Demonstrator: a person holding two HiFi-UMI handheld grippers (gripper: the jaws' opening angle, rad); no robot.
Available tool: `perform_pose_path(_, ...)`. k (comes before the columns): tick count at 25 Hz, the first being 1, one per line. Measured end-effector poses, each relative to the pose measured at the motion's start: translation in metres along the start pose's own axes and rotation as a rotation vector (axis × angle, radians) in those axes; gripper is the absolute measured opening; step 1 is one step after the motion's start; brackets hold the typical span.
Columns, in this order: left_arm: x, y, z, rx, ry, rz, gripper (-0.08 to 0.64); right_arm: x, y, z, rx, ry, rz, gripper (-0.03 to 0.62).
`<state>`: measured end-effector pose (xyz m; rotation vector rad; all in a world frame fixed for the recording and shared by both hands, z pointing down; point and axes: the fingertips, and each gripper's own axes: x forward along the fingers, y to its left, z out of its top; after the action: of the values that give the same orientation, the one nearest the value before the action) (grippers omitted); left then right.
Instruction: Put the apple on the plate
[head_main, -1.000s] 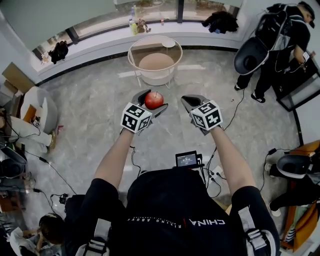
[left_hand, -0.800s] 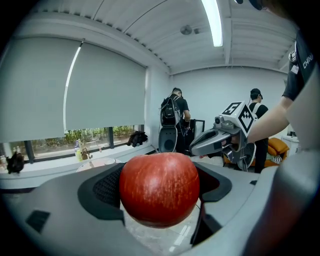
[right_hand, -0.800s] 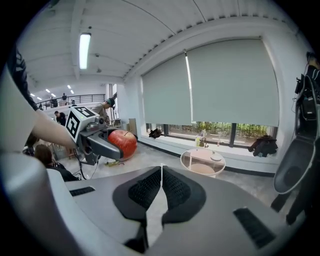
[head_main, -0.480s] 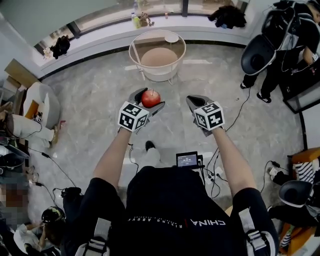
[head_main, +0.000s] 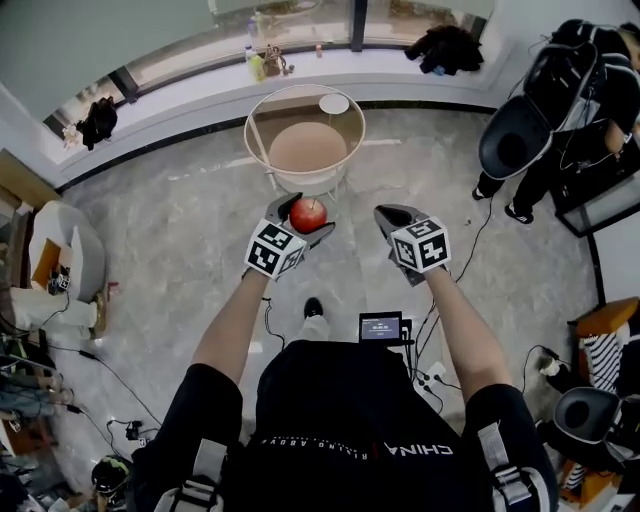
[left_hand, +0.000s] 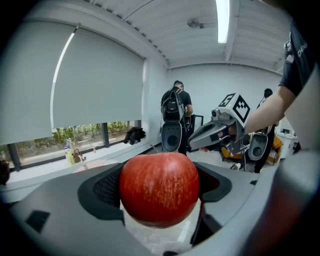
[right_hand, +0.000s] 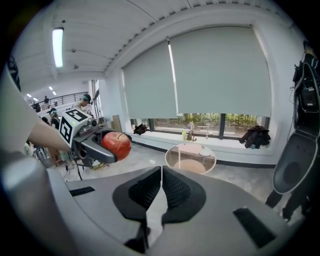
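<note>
The apple (left_hand: 159, 189) sits clamped between the pads of the left gripper (head_main: 302, 218), held in the air just short of the near side of the round glass table (head_main: 249, 130). The right gripper (right_hand: 161, 187) has its jaws pressed together on nothing and hangs to the right of the apple, apart from it. The step in hand looks like the carry to the table. What I take for the plate (head_main: 334, 103), small and white, lies on the far right part of the tabletop, so the apple has to cross the near rim and most of the top to reach it.

To do this well, hold the grip firm and level, since a round, smooth apple could roll out of the pads if the gripper tips. Pass the rim with room to spare, then lower straight over the middle of the plate. Open the jaws only once the apple's underside rests on the plate, and slowly, because a small plate leaves little room for rolling. Draw the left gripper back toward the near side without brushing the fruit, and let the right gripper wait off to the right
</note>
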<state>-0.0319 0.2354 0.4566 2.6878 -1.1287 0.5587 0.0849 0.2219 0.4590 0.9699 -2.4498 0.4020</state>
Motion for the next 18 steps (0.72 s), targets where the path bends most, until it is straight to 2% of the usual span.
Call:
perform_pose_path(4,0.019,0.07,0.02,0.013,-0.023,-0.031,0.397,0.049,-0.024,0.046,-0.022,0.022,-0.049,0.032)
perform_pose_path(8,0.04,0.129,0.022,-0.004,-0.023,-0.037,0.397,0.092,-0.037,0.072,-0.017,0.019,-0.074,0.032)
perform_pose_path(11,0.05,0.156,0.024,-0.004,-0.027,-0.049,0.397,0.115,-0.048,0.079,-0.027,0.042,-0.088,0.032)
perform_pose_path(15,0.073,0.18,0.024,-0.016,-0.018,-0.058,0.397,0.135,-0.074,0.082,0.026,0.051,-0.092,0.032)
perform_pose_path(18,0.095,0.196,0.021,-0.026,-0.005,-0.067,0.397,0.153,-0.093,0.083,0.017,0.065,-0.097,0.032)
